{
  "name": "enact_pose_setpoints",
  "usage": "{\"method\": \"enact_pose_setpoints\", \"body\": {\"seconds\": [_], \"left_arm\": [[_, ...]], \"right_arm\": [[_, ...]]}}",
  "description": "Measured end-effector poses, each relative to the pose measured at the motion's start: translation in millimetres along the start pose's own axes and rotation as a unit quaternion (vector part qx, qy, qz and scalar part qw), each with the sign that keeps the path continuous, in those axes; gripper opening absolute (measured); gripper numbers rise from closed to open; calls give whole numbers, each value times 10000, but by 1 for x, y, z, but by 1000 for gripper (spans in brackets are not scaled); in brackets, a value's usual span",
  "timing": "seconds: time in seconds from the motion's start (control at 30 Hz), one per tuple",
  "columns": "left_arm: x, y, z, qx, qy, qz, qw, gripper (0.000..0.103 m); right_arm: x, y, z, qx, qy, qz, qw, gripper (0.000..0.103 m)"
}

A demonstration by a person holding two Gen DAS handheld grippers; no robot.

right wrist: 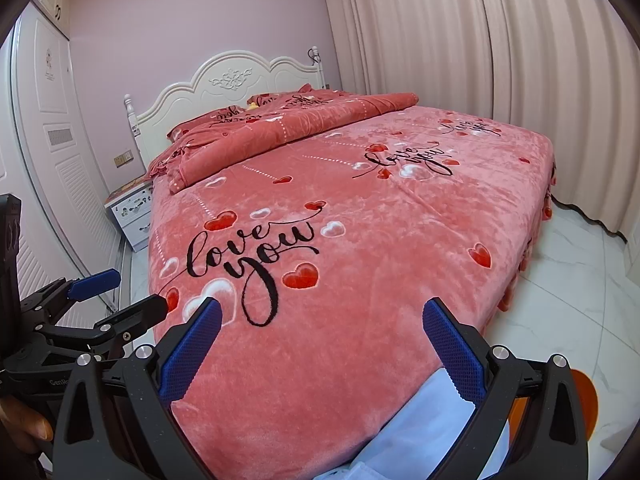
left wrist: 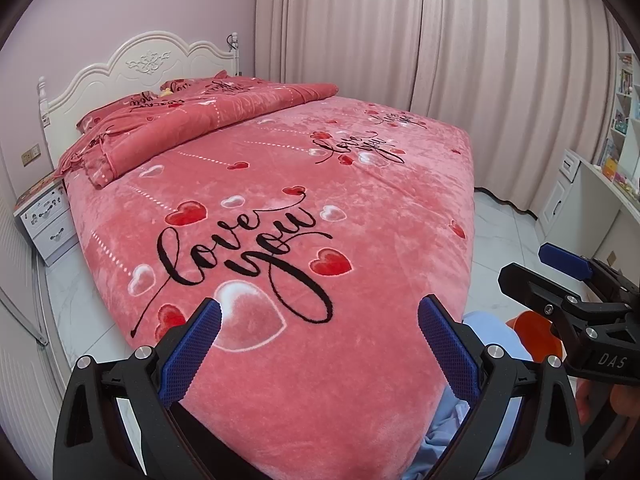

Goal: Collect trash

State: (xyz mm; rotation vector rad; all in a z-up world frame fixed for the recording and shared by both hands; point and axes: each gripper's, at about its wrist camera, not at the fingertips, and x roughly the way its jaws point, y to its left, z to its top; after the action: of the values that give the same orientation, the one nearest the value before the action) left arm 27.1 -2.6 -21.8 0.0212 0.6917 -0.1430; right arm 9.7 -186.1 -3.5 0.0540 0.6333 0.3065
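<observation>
Pink walls: they closed the room on the left, with a white nightstand (left wrist: 48, 216) against the bed's left side.
Left gripper (left wrist: 320, 322): its blue-padded fingers stood wide apart and held nothing, hovering over the foot of the bed.
Bed (left wrist: 280, 208): a coral plush cover printed with hearts and "love you" lay flat, and a folded quilt (left wrist: 208, 120) sat near the white headboard (left wrist: 140, 64).
Trash: no clear piece of trash showed on the cover. A small yellow thing (right wrist: 253, 106) lay by the pillows, too small to identify.
Pale blue item (right wrist: 416, 432): it lay at the bed's near right corner, partly hidden behind the right gripper's finger; whether it was a bag, cloth or clothing could not be told.
Orange object (right wrist: 586, 404): it sat low at the right, beside the pale blue item, possibly a bin.
Right gripper (right wrist: 322, 322): its fingers were also spread apart and empty.
Key relation: the pale blue item lay below and to the right of both grippers, and the right gripper looked nearer. Its long axis could not be judged.
Curtains (left wrist: 460, 60): they hung along the right of the room.
</observation>
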Motion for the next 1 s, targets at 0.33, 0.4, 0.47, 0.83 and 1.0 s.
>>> {"method": "enact_pose_setpoints", "body": {"seconds": [0.33, 0.4, 0.47, 0.83, 1.0], "left_arm": [[-1, -2, 0, -17, -1, 1, 10000, 97], [-1, -3, 0, -15, -1, 6, 10000, 97], [-2, -4, 0, -26, -6, 21, 10000, 97], [-1, -3, 1, -15, 2, -1, 10000, 97], [-1, -2, 0, -15, 10, -4, 10000, 97]], "right_arm": [[0, 0, 0, 13, 11, -4, 10000, 99], [0, 0, 0, 15, 10, 5, 10000, 99], [0, 0, 1, 18, 12, -5, 10000, 99], [0, 0, 1, 30, 10, -7, 10000, 99], [0, 0, 0, 31, 11, 0, 10000, 98]]}}
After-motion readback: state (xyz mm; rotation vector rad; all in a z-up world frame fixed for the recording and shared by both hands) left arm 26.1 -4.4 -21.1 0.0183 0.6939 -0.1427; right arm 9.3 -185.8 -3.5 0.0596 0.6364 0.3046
